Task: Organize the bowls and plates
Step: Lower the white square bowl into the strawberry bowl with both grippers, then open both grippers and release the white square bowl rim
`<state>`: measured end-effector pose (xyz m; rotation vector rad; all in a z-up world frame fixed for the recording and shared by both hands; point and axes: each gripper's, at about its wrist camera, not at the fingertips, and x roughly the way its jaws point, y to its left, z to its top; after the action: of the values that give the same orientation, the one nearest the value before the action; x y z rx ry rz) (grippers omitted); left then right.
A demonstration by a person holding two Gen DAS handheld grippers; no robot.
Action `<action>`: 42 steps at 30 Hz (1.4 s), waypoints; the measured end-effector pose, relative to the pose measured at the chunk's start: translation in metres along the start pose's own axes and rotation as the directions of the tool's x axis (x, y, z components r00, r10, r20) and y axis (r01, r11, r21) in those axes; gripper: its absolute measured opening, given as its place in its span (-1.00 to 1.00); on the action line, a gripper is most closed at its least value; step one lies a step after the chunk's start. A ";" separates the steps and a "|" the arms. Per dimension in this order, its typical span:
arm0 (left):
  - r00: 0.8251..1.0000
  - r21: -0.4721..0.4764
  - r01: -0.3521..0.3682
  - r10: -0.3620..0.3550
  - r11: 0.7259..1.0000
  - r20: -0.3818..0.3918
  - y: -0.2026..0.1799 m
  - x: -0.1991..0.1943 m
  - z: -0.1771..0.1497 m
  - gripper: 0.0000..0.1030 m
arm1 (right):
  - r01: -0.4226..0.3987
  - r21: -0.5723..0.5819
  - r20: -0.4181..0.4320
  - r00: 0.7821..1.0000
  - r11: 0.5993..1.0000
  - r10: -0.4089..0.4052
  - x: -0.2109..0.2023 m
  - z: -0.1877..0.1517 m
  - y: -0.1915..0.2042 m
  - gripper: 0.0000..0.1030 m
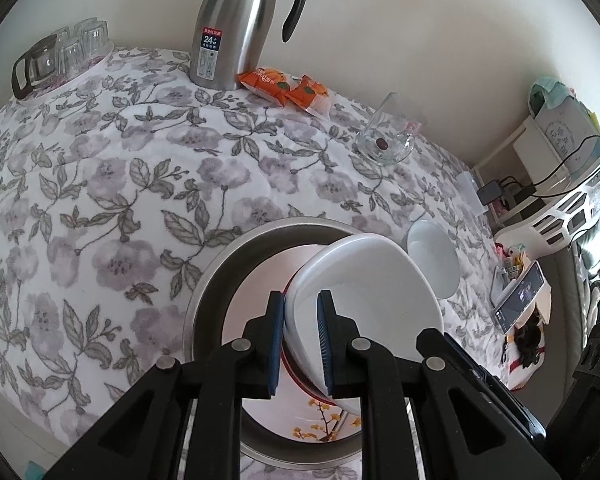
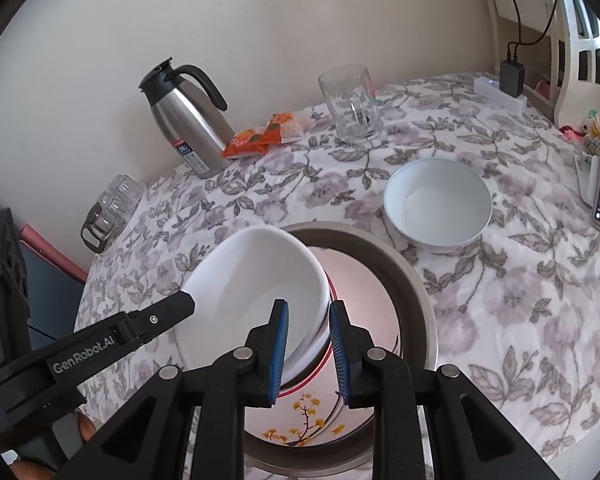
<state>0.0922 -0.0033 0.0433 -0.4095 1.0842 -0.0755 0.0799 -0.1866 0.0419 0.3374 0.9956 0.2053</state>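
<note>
Bowl (image 2: 260, 280), white, hung tilted over the metal basin (image 2: 416, 292) holding a floral plate (image 2: 300, 424); both grippers' fingers (image 1: 276, 340) clamped its rim. Second bowl (image 2: 438, 204) waited at 2 o'clock on the counter (image 2: 520, 300).

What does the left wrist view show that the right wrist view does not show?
Only the left wrist view: the left tool from behind, shut on the white bowl's rim.

Only the right wrist view: the right tool shut on the opposite rim, and the left tool from the side.

Both: the held bowl tilted over the steel basin, a second white bowl, the thermos jug, the glass mug.
</note>
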 end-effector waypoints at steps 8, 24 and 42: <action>1.000 0.002 0.003 -0.003 1.000 0.005 -0.001 -0.001 0.000 -0.70 | -0.003 0.008 0.003 1.000 1.000 0.003 0.000 0.001 -0.002 -0.53; 0.999 -0.027 0.031 -0.031 0.999 0.007 0.002 -0.003 0.002 -0.69 | -0.003 0.018 -0.030 1.000 1.000 0.004 0.007 0.000 -0.006 -0.53; 0.994 -0.069 -0.096 0.099 0.993 0.045 0.019 -0.010 0.007 0.19 | 0.073 -0.001 0.038 0.997 0.997 -0.073 -0.002 0.004 -0.006 0.17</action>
<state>0.0912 0.0189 0.0480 -0.4154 1.0596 0.0565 0.0824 -0.1934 0.0438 0.3017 0.9687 0.1337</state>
